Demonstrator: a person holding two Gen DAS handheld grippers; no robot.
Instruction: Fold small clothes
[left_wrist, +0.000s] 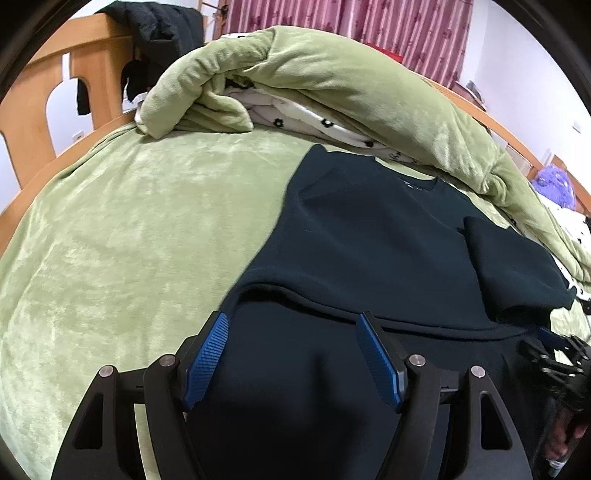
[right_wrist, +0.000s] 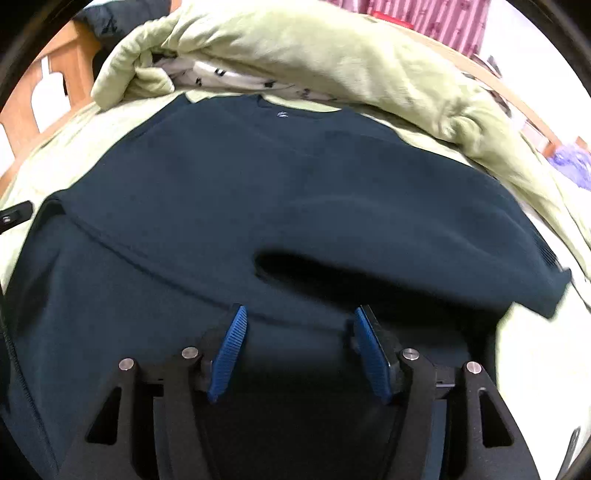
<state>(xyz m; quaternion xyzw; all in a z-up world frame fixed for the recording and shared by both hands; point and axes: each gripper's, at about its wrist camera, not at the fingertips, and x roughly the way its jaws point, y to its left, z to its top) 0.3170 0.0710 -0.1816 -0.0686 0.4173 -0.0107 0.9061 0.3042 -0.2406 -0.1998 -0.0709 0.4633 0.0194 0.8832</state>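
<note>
A dark blue-green sweatshirt (left_wrist: 369, 236) lies flat on a green bed sheet (left_wrist: 129, 221), neck away from me. Its right sleeve (left_wrist: 517, 266) is folded in over the body. The same sweatshirt fills the right wrist view (right_wrist: 258, 184), with its sleeve (right_wrist: 424, 266) lying across the chest. My left gripper (left_wrist: 291, 325) is open and empty over the hem at the garment's left side. My right gripper (right_wrist: 297, 317) is open and empty over the hem; it also shows at the right edge of the left wrist view (left_wrist: 554, 354).
A rolled green blanket (left_wrist: 332, 85) with a white flowered quilt (left_wrist: 314, 118) under it lies along the far side. A wooden bed frame (left_wrist: 40, 107) with black clothes (left_wrist: 159, 33) stands at the left. A purple thing (left_wrist: 554, 184) is at the far right.
</note>
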